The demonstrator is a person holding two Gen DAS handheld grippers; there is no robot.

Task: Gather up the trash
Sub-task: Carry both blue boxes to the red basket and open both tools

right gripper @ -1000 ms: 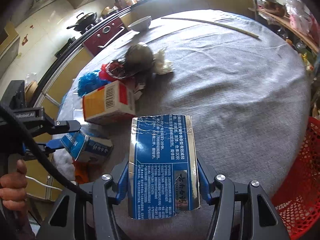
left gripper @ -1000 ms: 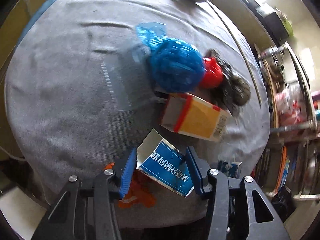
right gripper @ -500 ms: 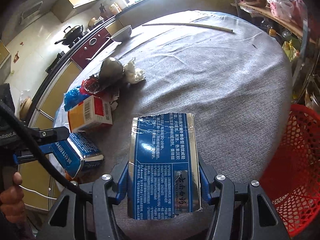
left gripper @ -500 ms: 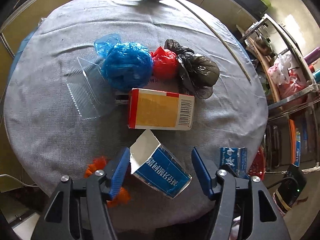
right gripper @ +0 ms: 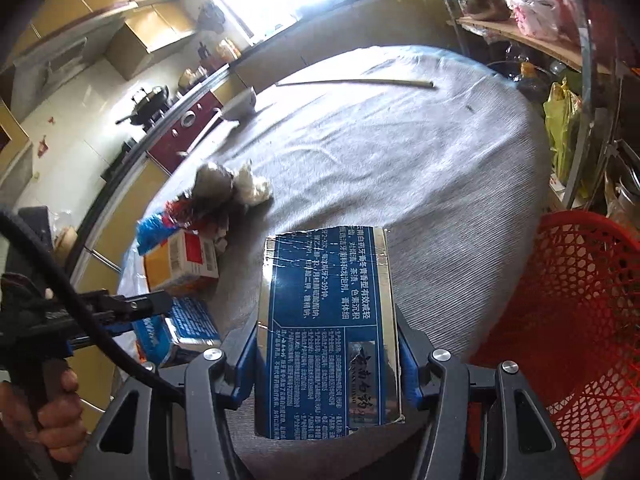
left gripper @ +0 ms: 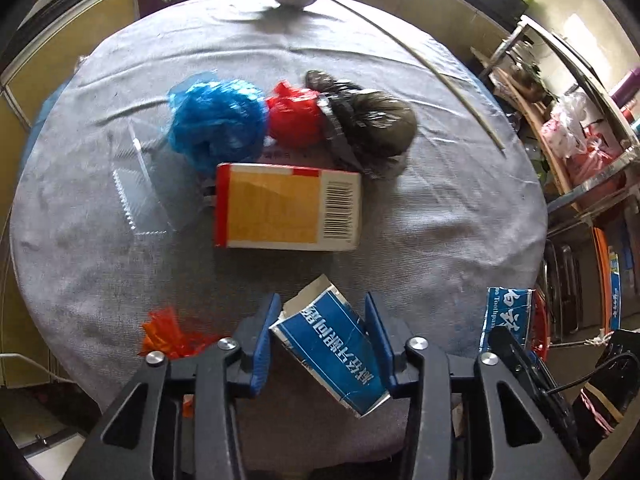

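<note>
Worktop (left gripper: 440,220): round, grey cloth, trash heaped toward its far side.
Basket (right gripper: 580,320): red mesh, just off the worktop's edge, right of the right gripper (right gripper: 326,344); nearer that hand.
Flat blue carton (right gripper: 328,320): clenched by the right gripper, long axis pointing away.
Small blue carton (left gripper: 332,352): askew between the left gripper (left gripper: 322,344) pads, which have just been closing onto it.

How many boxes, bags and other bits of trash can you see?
Boxes: 3 (torn blue box, shiny blue box, yellow box)
Scrunched bags: 4 (blue bag, red bag, black bag, orange bag)
Clear tray: 1
White wad: 1
Total: 9
</note>
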